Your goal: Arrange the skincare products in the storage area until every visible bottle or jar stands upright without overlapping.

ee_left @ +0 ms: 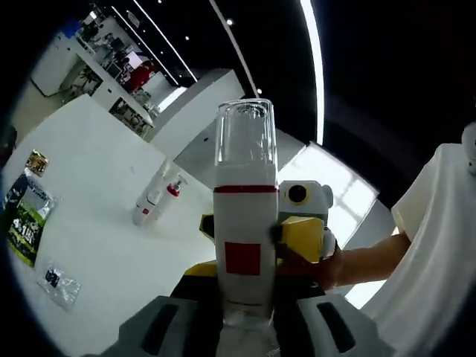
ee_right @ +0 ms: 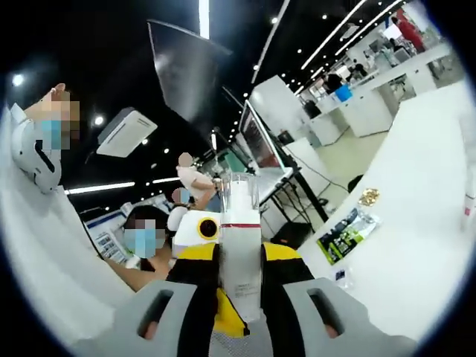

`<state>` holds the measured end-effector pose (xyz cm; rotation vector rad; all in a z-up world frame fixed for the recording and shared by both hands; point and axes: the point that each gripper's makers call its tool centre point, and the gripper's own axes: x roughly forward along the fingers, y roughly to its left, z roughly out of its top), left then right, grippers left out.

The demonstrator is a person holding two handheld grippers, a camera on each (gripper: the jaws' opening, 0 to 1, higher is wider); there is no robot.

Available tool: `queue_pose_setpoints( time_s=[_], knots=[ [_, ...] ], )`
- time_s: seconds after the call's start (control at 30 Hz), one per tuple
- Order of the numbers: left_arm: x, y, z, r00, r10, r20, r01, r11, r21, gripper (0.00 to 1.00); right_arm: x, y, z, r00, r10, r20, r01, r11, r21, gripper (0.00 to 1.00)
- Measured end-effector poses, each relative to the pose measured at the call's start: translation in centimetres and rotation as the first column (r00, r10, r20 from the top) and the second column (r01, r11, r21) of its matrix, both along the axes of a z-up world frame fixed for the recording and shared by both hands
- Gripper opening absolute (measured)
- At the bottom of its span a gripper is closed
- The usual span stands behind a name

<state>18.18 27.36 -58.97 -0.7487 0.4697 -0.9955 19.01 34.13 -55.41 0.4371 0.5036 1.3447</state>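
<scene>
white bottle (ee_left: 245,245) with clear cap and red square is being pinched by both claws, left claw (ee_left: 245,323) and right claw (ee_right: 239,305), above the white counter (ee_left: 97,193).

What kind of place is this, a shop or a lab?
It looks more like a large open lab or workshop hall, though I can't be sure. Long white tables stretch away, strip lights run along a dark ceiling, and a monitor on a stand sits beside the work area.

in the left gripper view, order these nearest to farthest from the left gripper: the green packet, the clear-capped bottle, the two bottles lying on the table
1. clear-capped bottle, between the left gripper jaws, centre.
2. two lying bottles, on the white table, upper left of it.
3. green packet, far left edge.
</scene>
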Motion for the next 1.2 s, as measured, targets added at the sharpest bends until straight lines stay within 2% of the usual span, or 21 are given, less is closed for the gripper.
queue_pose_setpoints(
  time_s=[0.1,0.27,0.4,0.47,0.7,0.77,0.8,0.9,1.0,1.07,1.2],
  knots=[
    [0.9,0.8,-1.1,1.000,0.029,0.007,-0.030,0.996,0.083,0.24,0.7,0.1,-0.4,0.999,-0.026,0.019,0.026,0.999,-0.037,0.21],
    [1.7,2.1,-2.1,0.997,0.080,0.001,-0.079,0.982,0.171,0.23,1.7,1.0,-1.1,0.997,-0.050,0.053,0.055,0.993,-0.105,0.21],
    [2.7,3.8,-3.5,0.991,0.134,0.018,-0.134,0.955,0.264,0.23,2.4,1.7,-1.9,0.995,-0.069,0.074,0.080,0.985,-0.154,0.21],
    [3.2,4.2,-3.8,0.989,0.146,0.017,-0.145,0.947,0.288,0.23,3.0,2.0,-2.3,0.995,-0.075,0.070,0.086,0.982,-0.171,0.21],
    [4.8,5.0,-5.6,0.987,0.130,0.094,-0.158,0.884,0.441,0.23,4.8,1.9,-3.0,0.991,-0.125,0.047,0.132,0.968,-0.212,0.20],
    [4.9,5.1,-6.2,0.986,0.115,0.118,-0.158,0.861,0.483,0.23,4.9,1.9,-3.5,0.990,-0.132,0.040,0.138,0.964,-0.228,0.20],
    [4.9,5.1,-6.4,0.986,0.111,0.123,-0.158,0.857,0.490,0.23,4.9,1.8,-3.7,0.990,-0.133,0.042,0.139,0.961,-0.237,0.20],
    [4.5,5.1,-7.3,0.987,0.093,0.131,-0.150,0.827,0.542,0.23,5.1,1.8,-4.5,0.988,-0.154,0.031,0.156,0.952,-0.263,0.20],
    [4.3,5.2,-7.5,0.985,0.086,0.150,-0.157,0.808,0.568,0.23,4.9,2.0,-4.9,0.986,-0.164,0.017,0.163,0.949,-0.269,0.20],
    [4.1,5.6,-8.1,0.985,0.078,0.152,-0.155,0.780,0.607,0.23,4.7,2.1,-5.4,0.986,-0.164,0.009,0.160,0.944,-0.288,0.20],
    [4.2,6.0,-8.3,0.985,0.082,0.151,-0.159,0.770,0.618,0.23,4.9,2.2,-5.7,0.985,-0.174,0.006,0.168,0.940,-0.297,0.20]
  ],
)
